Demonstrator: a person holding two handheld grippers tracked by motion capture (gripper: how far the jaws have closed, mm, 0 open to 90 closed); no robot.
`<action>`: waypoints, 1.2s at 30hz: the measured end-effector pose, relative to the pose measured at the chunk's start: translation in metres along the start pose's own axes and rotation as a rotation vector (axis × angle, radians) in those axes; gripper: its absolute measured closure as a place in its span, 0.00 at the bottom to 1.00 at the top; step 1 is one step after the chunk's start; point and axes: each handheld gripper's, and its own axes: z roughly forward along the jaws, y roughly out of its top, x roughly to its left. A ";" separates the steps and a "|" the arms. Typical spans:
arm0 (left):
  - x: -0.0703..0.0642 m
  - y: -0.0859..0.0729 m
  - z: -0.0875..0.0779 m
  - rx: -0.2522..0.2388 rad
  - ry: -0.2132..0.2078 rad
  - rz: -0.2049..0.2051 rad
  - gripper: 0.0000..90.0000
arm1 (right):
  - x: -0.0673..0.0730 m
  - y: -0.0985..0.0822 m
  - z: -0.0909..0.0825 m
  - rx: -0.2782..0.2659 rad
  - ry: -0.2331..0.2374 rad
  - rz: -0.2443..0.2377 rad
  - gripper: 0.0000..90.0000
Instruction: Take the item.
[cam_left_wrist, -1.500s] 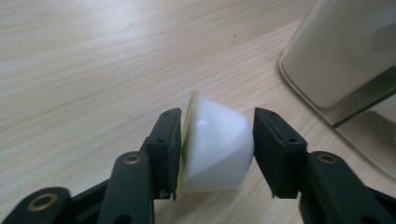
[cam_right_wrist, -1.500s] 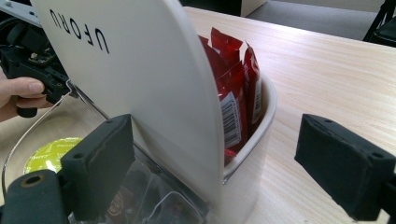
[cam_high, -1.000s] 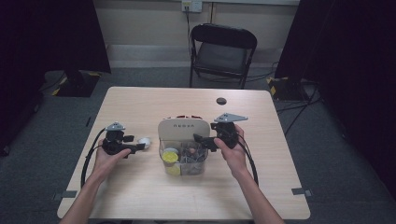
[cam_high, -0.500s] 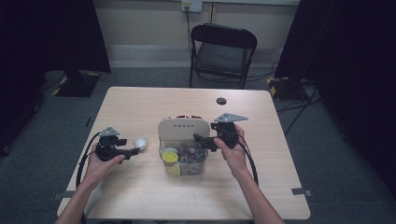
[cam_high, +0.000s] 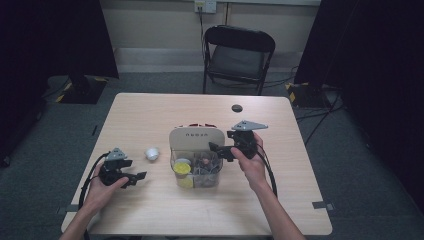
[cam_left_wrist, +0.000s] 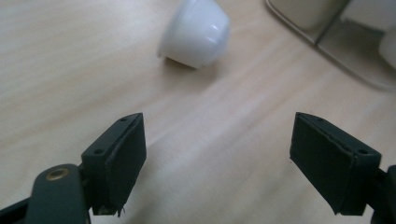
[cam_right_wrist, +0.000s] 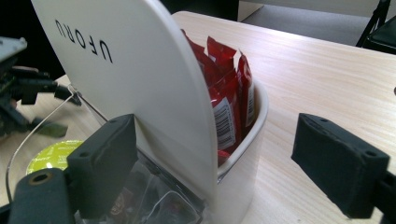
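**White capsule loose on pale wood, both tools open**

Pale wood surface (cam_high: 150, 210) across the middle of the high view, a black folding chair (cam_high: 239, 54) beyond its far edge at upper centre, a small dark disc (cam_high: 237, 108) near that edge.

White capsule (cam_high: 152, 153) lying tipped on its side left of centre in the high view, clear of the organiser, just above and right of the left tool (cam_high: 136, 177). Same capsule (cam_left_wrist: 196, 32) at the top of the left gripper view, ahead of the jaws and not between them. Left tool (cam_left_wrist: 217, 158) at lower left in the high view, jaws spread wide, just been opening, bare wood between the pads, nothing gripped.

Cream-and-clear organiser (cam_high: 196, 137) at centre frame, lettered panel upright at the back, clear front bin holding a yellow-lidded pod (cam_high: 181, 168) and other small capsules too small to tell apart. Red sachets (cam_right_wrist: 224, 88) standing packed in the rear compartment, seen at centre in the right gripper view.

Right tool (cam_high: 215, 148) right of centre in the high view, at the organiser's right side. Right tool (cam_right_wrist: 212, 168) with jaws apart on either side of the organiser's corner, just been closing a little, pads not pressing on it, nothing gripped.
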 end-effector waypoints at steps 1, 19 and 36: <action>-0.002 -0.002 0.001 0.013 -0.006 0.010 0.20 | 0.000 0.001 -0.001 -0.003 -0.002 0.002 0.15; -0.006 -0.013 0.008 -0.012 0.094 0.052 0.15 | 0.005 0.018 -0.005 -0.027 0.059 -0.015 0.24; -0.006 -0.012 0.009 -0.017 0.088 0.046 0.14 | 0.017 0.027 -0.004 -0.050 0.126 -0.026 0.46</action>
